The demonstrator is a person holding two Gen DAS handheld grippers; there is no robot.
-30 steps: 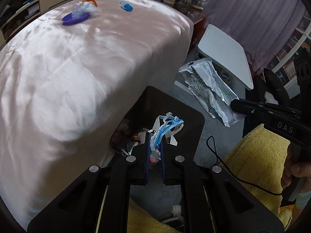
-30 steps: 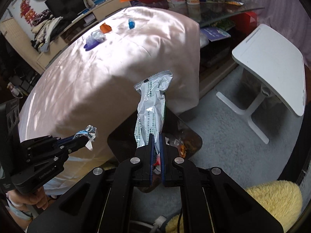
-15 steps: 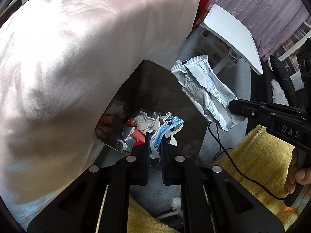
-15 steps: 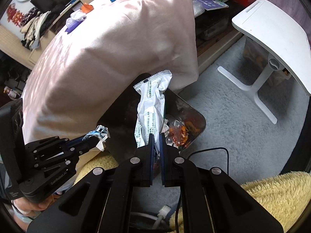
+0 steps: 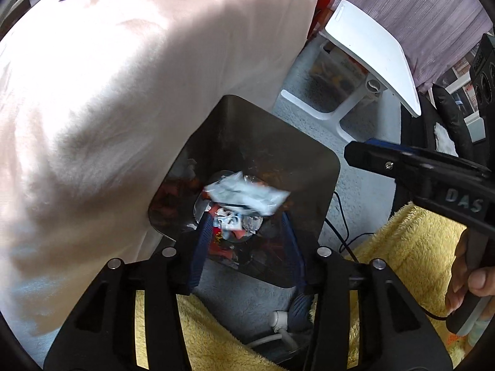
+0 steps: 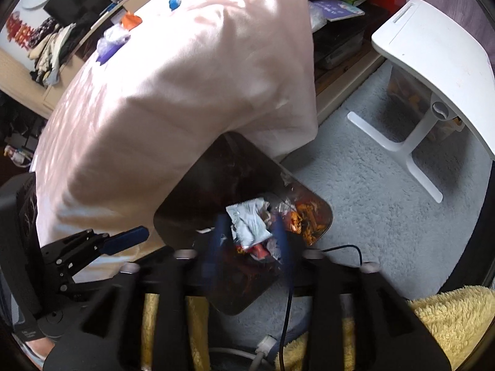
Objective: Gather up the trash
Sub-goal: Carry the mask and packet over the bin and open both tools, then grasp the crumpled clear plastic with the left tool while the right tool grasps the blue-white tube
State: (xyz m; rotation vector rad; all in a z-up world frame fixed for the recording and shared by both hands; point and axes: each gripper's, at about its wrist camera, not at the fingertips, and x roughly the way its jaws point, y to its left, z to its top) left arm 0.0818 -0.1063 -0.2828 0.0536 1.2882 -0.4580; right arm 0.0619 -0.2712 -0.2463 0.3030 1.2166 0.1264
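While both grippers hang above a dark bin (image 5: 312, 167) on the grey carpet (image 6: 365, 191), their jaws have just been opening and now stand spread with nothing pinched between them. Seen from the left gripper (image 5: 246, 232), a silver wrapper (image 5: 247, 196) lies blurred across the heap of trash in the bin, with a blue-and-white scrap (image 5: 230, 221) just under it among red and orange litter. From the right gripper (image 6: 250, 232), itself smeared by motion, the same wrapper (image 6: 249, 222) shows crumpled inside the bin (image 6: 198, 204), beside orange scraps (image 6: 304, 219) at the bin's right wall. A pink cloth (image 6: 185, 92) drapes the worktop that rises behind the bin, and on its far end sit a purple lid (image 6: 108, 51), an orange piece (image 6: 130, 20) and a blue cap (image 6: 174, 1). A white side table (image 6: 433, 61) stands on the carpet to the right. A yellow fleece (image 5: 411, 253) fills the near edge, a black cable (image 5: 343, 241) running over it. A hand (image 5: 467, 281) grips the right gripper's handle in the left view.
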